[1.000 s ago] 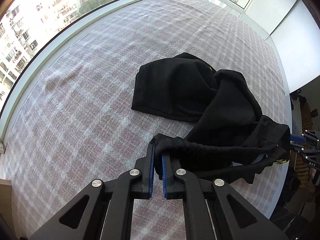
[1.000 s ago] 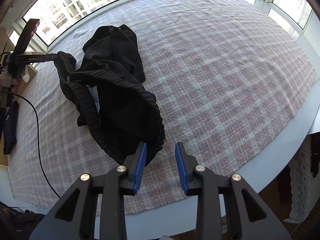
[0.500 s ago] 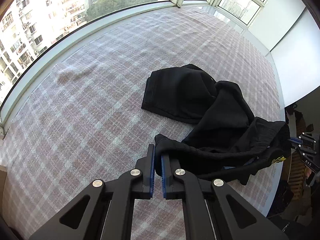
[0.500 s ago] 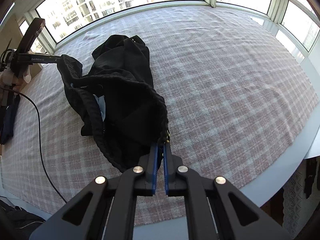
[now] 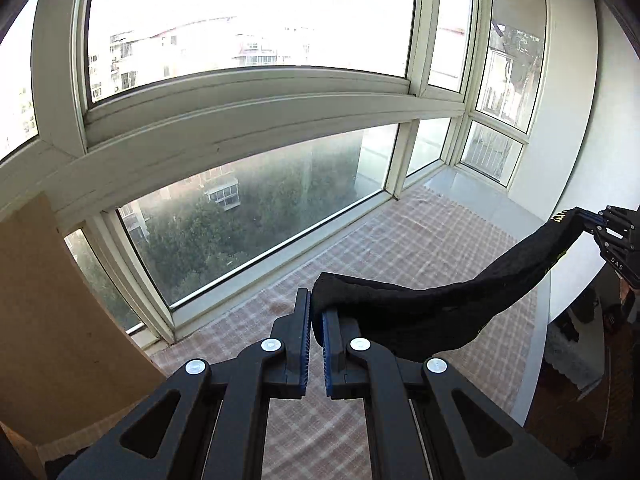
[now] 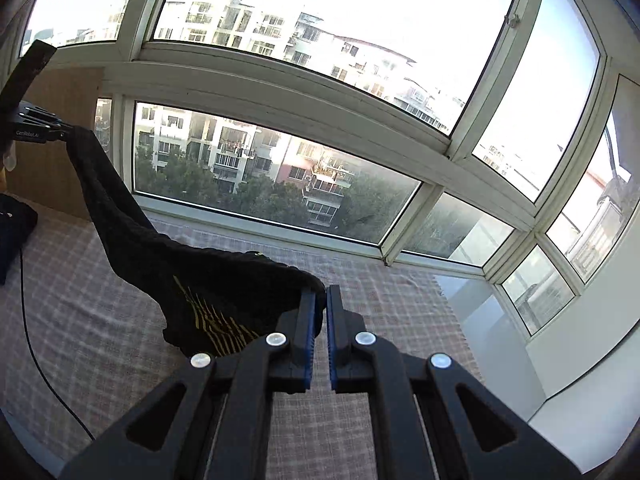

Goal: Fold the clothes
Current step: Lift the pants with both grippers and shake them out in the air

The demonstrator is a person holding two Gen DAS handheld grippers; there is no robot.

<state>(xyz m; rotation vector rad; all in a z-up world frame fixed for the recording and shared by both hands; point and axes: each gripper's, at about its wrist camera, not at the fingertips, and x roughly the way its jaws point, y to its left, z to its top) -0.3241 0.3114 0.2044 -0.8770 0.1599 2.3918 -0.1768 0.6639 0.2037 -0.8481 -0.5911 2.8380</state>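
A black garment (image 5: 432,308) with yellow markings hangs in the air, stretched between both grippers above the checked table. My left gripper (image 5: 315,308) is shut on one end of its ribbed edge. My right gripper (image 6: 321,296) is shut on the other end, where the garment (image 6: 192,276) sags below it. The right gripper also shows at the far right of the left wrist view (image 5: 612,232), and the left gripper at the upper left of the right wrist view (image 6: 40,130). The garment's lower part is hidden behind the fingers.
The table with a pink-and-white checked cloth (image 5: 400,240) runs along big windows (image 6: 280,184). A wooden board (image 5: 44,320) stands at the left. A black cable (image 6: 36,344) and a dark item (image 6: 12,228) lie at the table's left end.
Both grippers have lifted the garment off the table and tipped up toward the windows. The right gripper shut on the garment's edge a moment earlier; the cloth is now taut between them.
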